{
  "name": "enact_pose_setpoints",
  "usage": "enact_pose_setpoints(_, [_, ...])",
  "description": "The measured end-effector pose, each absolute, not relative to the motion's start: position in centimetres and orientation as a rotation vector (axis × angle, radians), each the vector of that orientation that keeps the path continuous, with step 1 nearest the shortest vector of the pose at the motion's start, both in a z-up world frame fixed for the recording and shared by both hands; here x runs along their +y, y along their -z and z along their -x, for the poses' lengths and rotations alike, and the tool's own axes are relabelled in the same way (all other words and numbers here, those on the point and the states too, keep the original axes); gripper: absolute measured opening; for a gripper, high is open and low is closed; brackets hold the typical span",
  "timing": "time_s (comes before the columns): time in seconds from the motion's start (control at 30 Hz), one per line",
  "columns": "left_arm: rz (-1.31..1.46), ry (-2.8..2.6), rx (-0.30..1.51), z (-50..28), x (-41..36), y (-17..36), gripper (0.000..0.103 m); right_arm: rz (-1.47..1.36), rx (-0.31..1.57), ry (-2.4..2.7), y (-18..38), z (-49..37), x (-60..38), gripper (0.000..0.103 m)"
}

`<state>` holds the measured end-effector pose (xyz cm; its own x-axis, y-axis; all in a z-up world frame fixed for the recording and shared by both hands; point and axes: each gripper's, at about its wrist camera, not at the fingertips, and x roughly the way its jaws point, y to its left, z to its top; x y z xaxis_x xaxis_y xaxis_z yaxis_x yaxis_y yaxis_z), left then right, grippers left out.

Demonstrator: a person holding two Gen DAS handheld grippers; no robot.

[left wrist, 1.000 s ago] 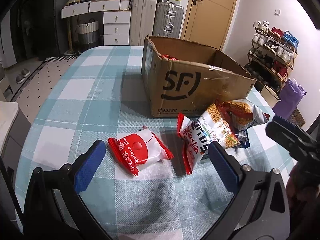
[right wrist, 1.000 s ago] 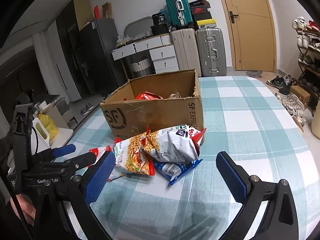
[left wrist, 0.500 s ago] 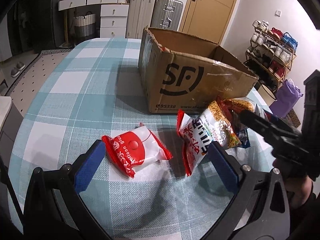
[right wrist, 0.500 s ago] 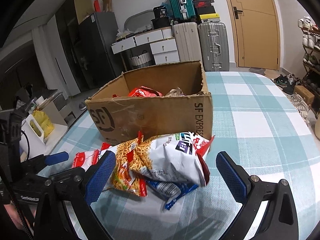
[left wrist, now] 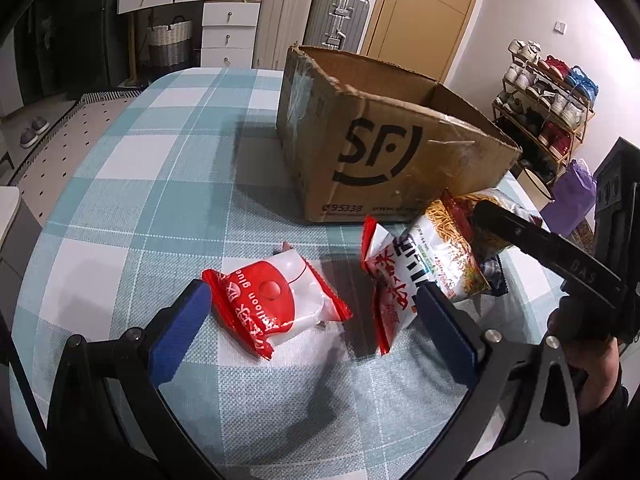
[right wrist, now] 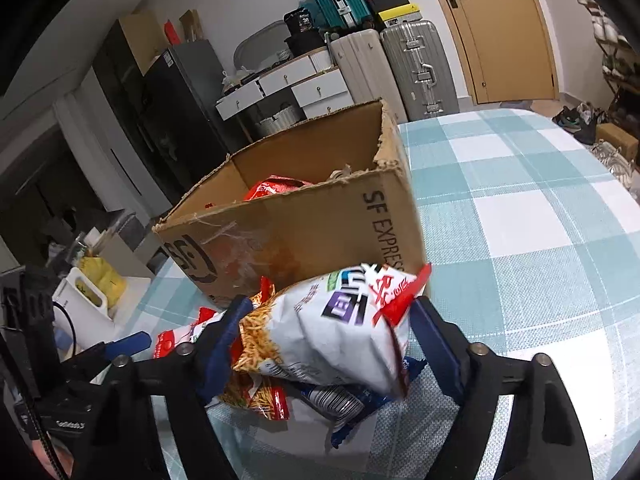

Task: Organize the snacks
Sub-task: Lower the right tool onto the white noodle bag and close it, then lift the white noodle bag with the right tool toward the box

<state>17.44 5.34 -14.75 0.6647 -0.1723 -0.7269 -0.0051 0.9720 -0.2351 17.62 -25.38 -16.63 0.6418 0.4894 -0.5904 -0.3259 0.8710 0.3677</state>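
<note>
Jaws of right gripper (right wrist: 326, 334) just closed crosswise around white snack bag (right wrist: 320, 336).

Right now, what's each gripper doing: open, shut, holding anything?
Left gripper: open, holding nothing; a red and white packet lies between its fingers.
Right gripper: jaws have just been closing, now shut on the white noodle bag.

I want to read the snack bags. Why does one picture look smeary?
Right wrist view: the white crisp bag with red edges between the right gripper pads is motion-blurred. Left wrist view: the red-and-white packet is sharp, printing readable; fisheye bends the brown cardboard box.
</note>
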Motion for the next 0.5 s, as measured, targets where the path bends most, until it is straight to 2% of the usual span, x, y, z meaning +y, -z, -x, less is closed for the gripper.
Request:
enact_pose_setpoints(0.17, [0.224,0.087,0.834,-16.9,5.5,14.4,0.102,-0.237,0.734,-0.474,16.5,-17.4,-25.6,0.059])
enact_pose_setpoints(0.5, [0.205,0.079,0.824,-15.3,5.4,13.4,0.102,-0.288,0.731,-0.495,15.5,-16.0,-26.4,0.056])
